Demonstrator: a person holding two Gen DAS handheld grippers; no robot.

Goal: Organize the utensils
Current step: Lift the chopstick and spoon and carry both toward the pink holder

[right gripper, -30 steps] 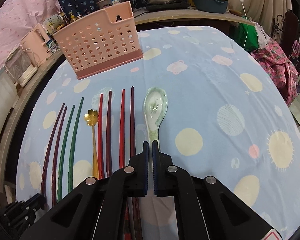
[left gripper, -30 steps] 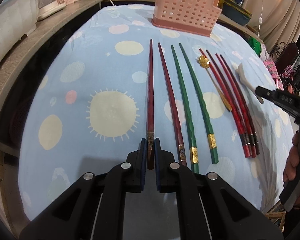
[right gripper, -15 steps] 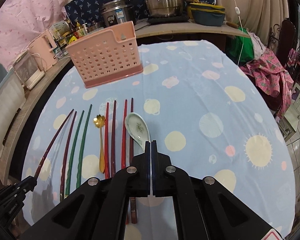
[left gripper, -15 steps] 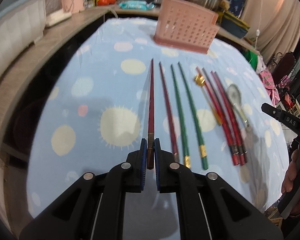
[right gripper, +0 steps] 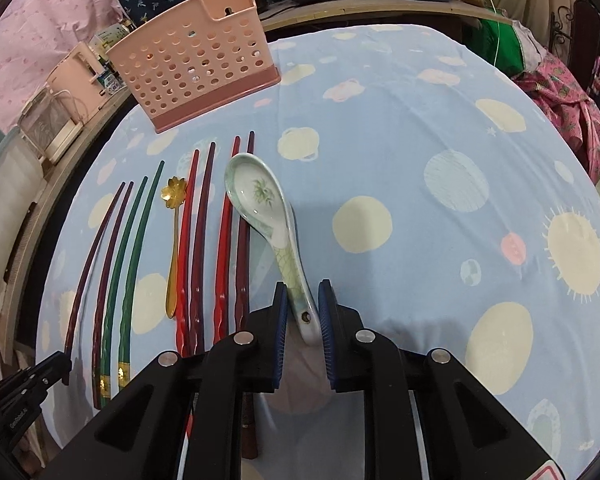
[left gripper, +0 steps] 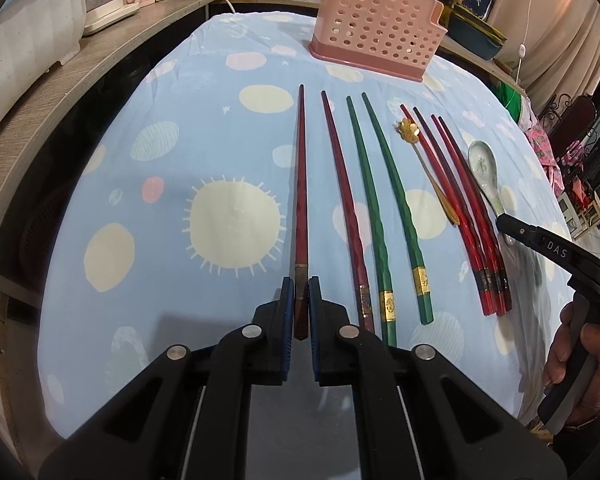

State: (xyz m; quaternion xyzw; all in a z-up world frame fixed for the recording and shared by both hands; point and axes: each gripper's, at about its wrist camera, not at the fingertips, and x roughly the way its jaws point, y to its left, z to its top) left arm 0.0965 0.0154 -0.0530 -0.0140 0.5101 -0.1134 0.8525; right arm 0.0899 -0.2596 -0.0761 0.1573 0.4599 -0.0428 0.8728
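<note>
My left gripper (left gripper: 299, 300) fingers pinch maroon chopstick (left gripper: 301, 184) butt end: light, stiff, slick lacquer. Right gripper (right gripper: 303, 308) fingers narrow around ceramic spoon (right gripper: 269, 224) handle, contact unclear: heavier, fragile, glazed; grip mid-handle.

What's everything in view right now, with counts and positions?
Pink perforated plastic utensil holder: 1, pink, far end of table.
Maroon chopsticks: 2, dark red, leftmost in row.
Green gold-banded chopsticks: 2, green, right of maroon.
Gold flower-bowl spoon: 1, gold, right of green pair.
Red lacquered chopsticks: 4, red and dark red, right of gold spoon.
White ceramic soup spoon: 1, white-green, rightmost.
Blue patterned tablecloth: 1, covers table.
Left gripper: black, clamping leftmost maroon chopstick.
Right gripper: black, flanking ceramic spoon's handle; contact unclear.
</note>
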